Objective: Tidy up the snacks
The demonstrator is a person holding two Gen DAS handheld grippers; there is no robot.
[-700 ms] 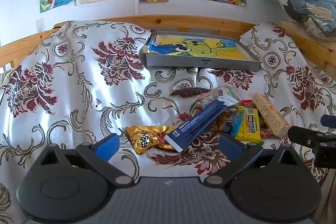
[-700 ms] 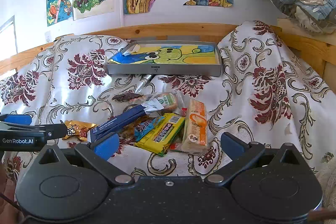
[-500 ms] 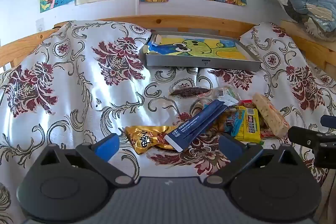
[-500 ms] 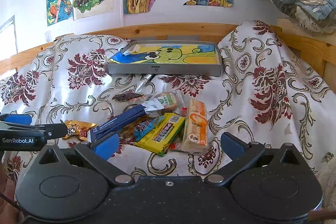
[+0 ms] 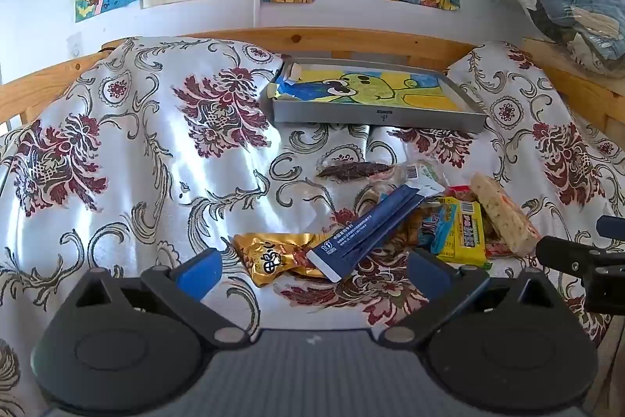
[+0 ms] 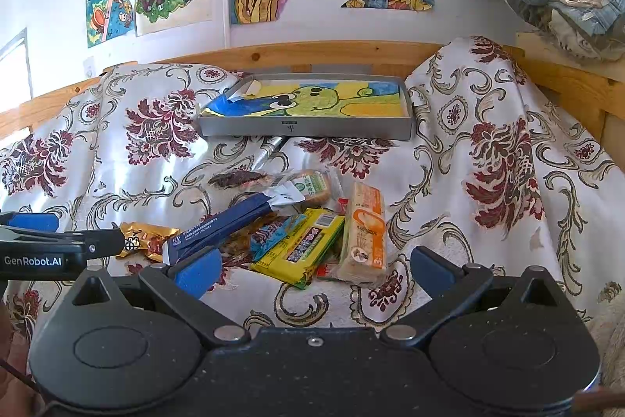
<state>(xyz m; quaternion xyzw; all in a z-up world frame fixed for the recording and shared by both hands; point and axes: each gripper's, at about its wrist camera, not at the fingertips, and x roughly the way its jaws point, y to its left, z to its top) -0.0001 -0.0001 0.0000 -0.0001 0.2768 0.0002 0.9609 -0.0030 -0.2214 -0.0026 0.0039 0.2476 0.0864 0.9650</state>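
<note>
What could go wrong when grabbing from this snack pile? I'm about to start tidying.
The long blue packet lies across the gold wrapper and the pile, so lifting either may drag its neighbours. The cloth is wrinkled and could snag a finger. The tray sits on a slope, so dropped snacks may slide.

Both low, facing shared snack pile (image 5: pixel 410 221)

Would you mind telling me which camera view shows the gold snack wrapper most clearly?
The left wrist view: the gold snack wrapper lies nearly whole just ahead of the open left gripper, only its right end under the dark blue packet. In the right wrist view, the wrapper is smaller and partly hidden behind the left gripper's finger.
</note>
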